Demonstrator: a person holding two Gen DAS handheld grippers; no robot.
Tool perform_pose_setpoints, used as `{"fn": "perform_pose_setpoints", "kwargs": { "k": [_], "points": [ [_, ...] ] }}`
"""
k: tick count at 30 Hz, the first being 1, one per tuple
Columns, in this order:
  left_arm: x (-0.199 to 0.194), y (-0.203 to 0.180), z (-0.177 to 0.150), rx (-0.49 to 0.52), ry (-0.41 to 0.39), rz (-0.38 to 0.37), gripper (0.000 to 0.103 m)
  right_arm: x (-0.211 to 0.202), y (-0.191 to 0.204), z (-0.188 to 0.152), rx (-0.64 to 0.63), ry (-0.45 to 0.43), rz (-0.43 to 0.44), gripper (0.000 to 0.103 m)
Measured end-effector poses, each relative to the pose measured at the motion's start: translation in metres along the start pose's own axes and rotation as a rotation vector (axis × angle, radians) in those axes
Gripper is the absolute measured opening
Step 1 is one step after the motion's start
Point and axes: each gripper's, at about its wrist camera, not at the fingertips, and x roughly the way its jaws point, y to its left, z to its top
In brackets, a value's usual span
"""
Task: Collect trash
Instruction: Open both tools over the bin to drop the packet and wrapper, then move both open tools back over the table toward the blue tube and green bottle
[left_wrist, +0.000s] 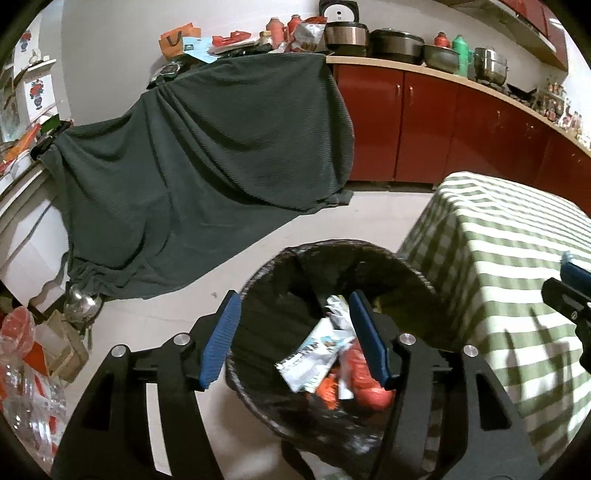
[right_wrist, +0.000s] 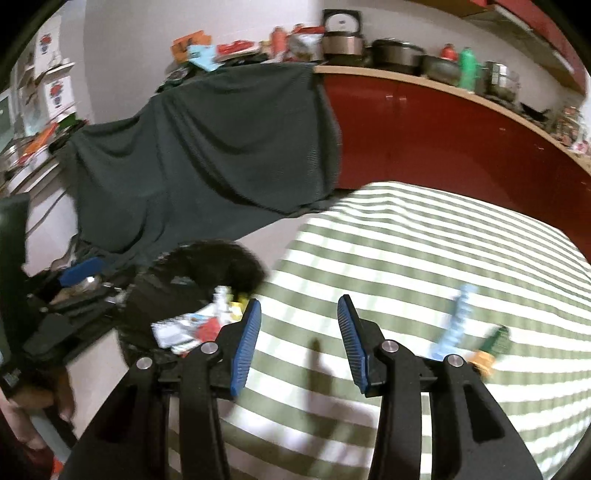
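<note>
A black woven trash bin stands on the floor beside the green-checked table. It holds several wrappers: a white and blue one and red ones. My left gripper is open and empty, right above the bin's mouth. My right gripper is open and empty over the table, near its left edge. A light blue wrapper and a green and orange wrapper lie on the table to its right, blurred. The bin shows at its left.
A dark green cloth drapes furniture behind the bin. Red cabinets with pots on the counter run along the back right. Clutter and plastic packs sit on the floor at left. The other gripper shows at the right edge.
</note>
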Motion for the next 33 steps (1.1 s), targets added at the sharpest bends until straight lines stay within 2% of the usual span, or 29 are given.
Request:
{"fn": "perform_pose_setpoints", "kwargs": {
  "k": [10,22,33],
  "points": [
    [-0.028,-0.045,-0.003,0.028,-0.007,-0.092,0.060,-0.030,-0.080,-0.031,0.130,0.000,-0.137,0.045],
    [-0.050,-0.128,-0.003,0.142,-0.012,-0.188,0.060,-0.060,-0.147,-0.071,0.219,0.002,-0.216,0.045],
    [-0.046,-0.200,0.003,0.232,-0.003,-0.225,0.060,-0.078,-0.210,-0.090,0.305,-0.015,-0.275,0.045]
  ]
}}
